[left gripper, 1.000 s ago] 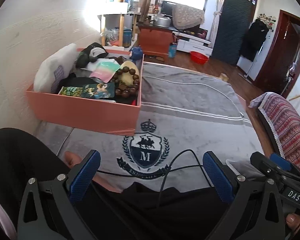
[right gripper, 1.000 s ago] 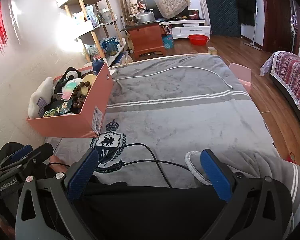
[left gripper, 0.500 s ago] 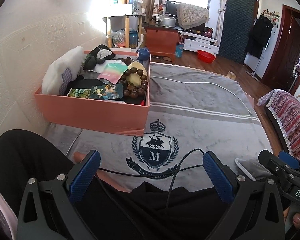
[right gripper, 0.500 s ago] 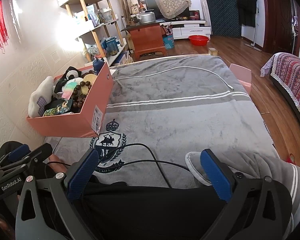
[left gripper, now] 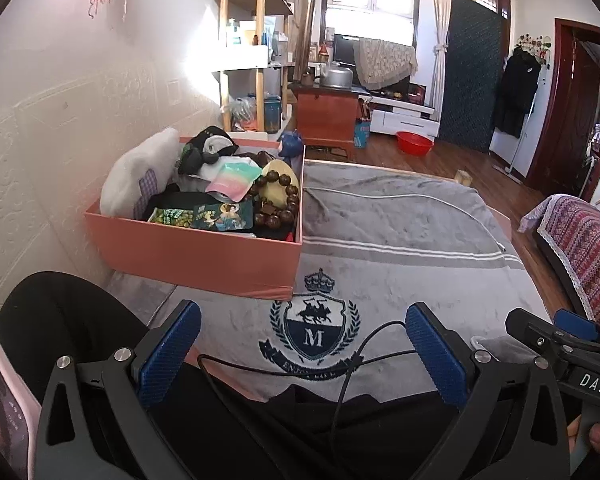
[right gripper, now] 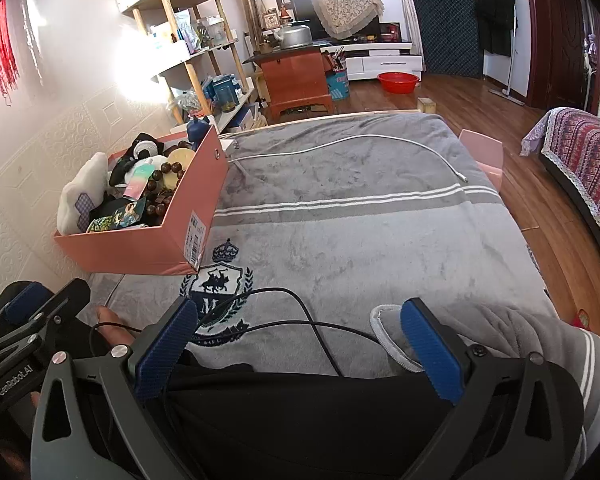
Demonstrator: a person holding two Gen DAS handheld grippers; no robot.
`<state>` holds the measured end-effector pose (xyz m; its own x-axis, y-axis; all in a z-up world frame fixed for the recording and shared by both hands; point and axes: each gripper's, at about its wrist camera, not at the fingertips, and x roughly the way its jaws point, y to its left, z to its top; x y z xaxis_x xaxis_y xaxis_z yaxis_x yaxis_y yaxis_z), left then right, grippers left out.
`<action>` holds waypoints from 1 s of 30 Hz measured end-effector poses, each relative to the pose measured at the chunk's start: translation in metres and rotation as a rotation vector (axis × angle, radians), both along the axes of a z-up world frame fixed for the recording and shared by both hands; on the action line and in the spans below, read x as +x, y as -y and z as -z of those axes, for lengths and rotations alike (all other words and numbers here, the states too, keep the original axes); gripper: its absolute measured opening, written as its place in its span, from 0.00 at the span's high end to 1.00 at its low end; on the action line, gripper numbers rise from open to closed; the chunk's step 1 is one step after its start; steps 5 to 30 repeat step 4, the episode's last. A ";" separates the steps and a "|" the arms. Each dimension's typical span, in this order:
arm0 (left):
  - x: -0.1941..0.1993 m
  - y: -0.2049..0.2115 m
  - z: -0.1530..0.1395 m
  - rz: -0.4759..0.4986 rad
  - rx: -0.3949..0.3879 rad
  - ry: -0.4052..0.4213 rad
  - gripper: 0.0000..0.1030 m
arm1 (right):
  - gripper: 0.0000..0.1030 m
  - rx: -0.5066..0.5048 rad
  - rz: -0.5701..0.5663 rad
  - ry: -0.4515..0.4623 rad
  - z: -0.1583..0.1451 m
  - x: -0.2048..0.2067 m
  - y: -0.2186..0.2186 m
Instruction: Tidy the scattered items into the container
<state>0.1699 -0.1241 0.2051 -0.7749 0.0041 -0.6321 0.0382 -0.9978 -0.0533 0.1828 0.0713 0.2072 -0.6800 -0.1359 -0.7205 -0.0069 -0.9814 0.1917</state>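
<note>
The grey bed blanket [right gripper: 360, 216] is lying nearly bare, only a white cable [right gripper: 340, 145] trailing across its upper part. Over the last second the left claw [left gripper: 300, 344] is rising and tilting back, its view lifting toward the window, while the right claw [right gripper: 296, 344] is staying put; both are spread open, empty (low in frame, over the person's lap). The pink box [left gripper: 204, 252], centre-left, is sitting full, so tidying looks nearly done.

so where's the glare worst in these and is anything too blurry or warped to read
Left wrist view: sun blows out the wall beside the shelf; the pink box is sharp, edges bend with fisheye. Right wrist view: the same glare patch by the shelf; the box label is too small to read.
</note>
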 end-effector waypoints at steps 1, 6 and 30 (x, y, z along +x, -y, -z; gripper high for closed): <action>0.000 0.000 -0.001 0.000 0.000 -0.003 0.00 | 0.01 0.000 0.001 0.001 0.000 0.000 0.000; 0.001 -0.001 -0.003 0.000 -0.005 -0.015 0.00 | 0.01 -0.001 0.002 0.001 0.000 0.000 -0.001; 0.001 -0.001 -0.003 0.000 -0.005 -0.015 0.00 | 0.01 -0.001 0.002 0.001 0.000 0.000 -0.001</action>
